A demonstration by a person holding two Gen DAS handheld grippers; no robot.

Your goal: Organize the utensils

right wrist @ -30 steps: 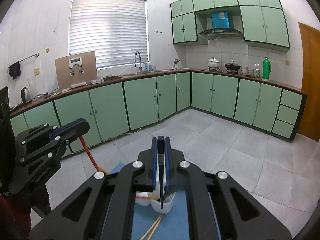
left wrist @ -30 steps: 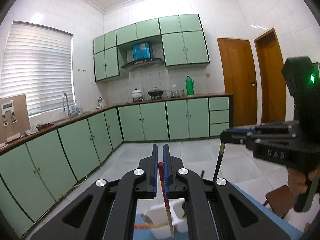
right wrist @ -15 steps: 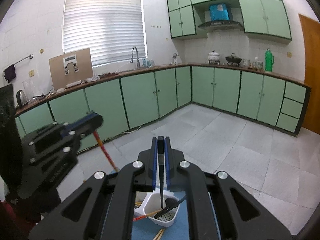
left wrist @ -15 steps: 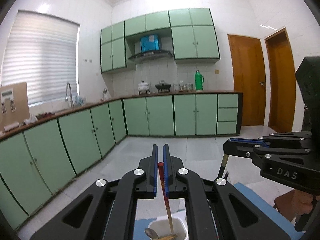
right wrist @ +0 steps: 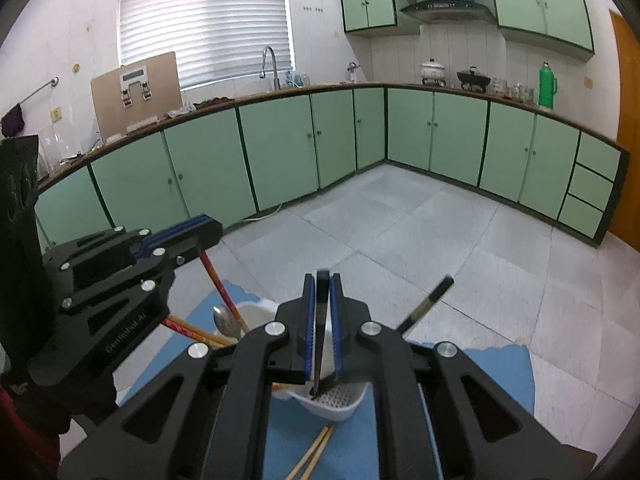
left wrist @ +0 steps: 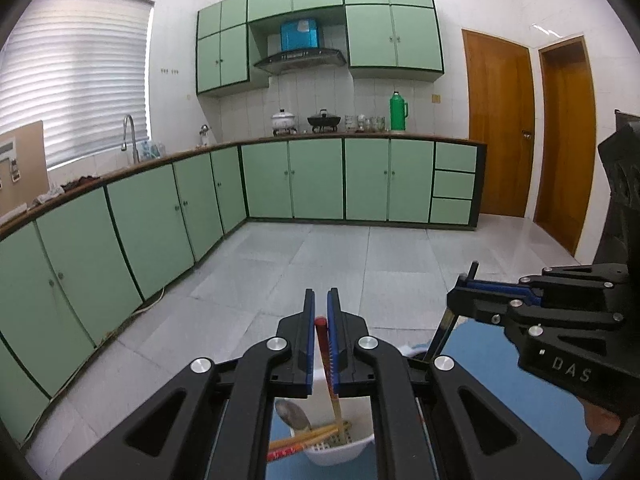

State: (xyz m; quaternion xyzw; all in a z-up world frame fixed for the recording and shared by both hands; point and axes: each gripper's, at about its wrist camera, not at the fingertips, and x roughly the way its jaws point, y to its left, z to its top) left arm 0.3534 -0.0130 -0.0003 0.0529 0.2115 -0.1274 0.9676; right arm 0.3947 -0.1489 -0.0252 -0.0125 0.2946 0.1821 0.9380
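Both grippers are hanging over a white utensil holder (right wrist: 332,400) sitting on a blue mat (right wrist: 500,372) near the bottom centre of each wrist view. The left gripper (left wrist: 321,320) is clamping a red-topped chopstick (left wrist: 325,356) between its blue pads, and the stick is slanting down so that its lower end is lying inside the holder, low in the left wrist frame. In the right wrist view that same chopstick is running from the left gripper at middle left down into the cup. The right gripper (right wrist: 322,300) is pinching a thin black utensil (right wrist: 319,344); its jaws are just starting to ease apart, yet the pads are pressing on it, and its lower tip is dipping into the perforated part of the holder at bottom centre. A metal spoon (right wrist: 224,322) and more red and yellow chopsticks (right wrist: 192,332) are leaning in the holder's left side, and another dark stick (right wrist: 426,306) is poking out toward the right. Two pale chopsticks (right wrist: 316,454) are lying on the mat just below the holder. Green cabinets (right wrist: 280,148) are filling the upper half of both frames.
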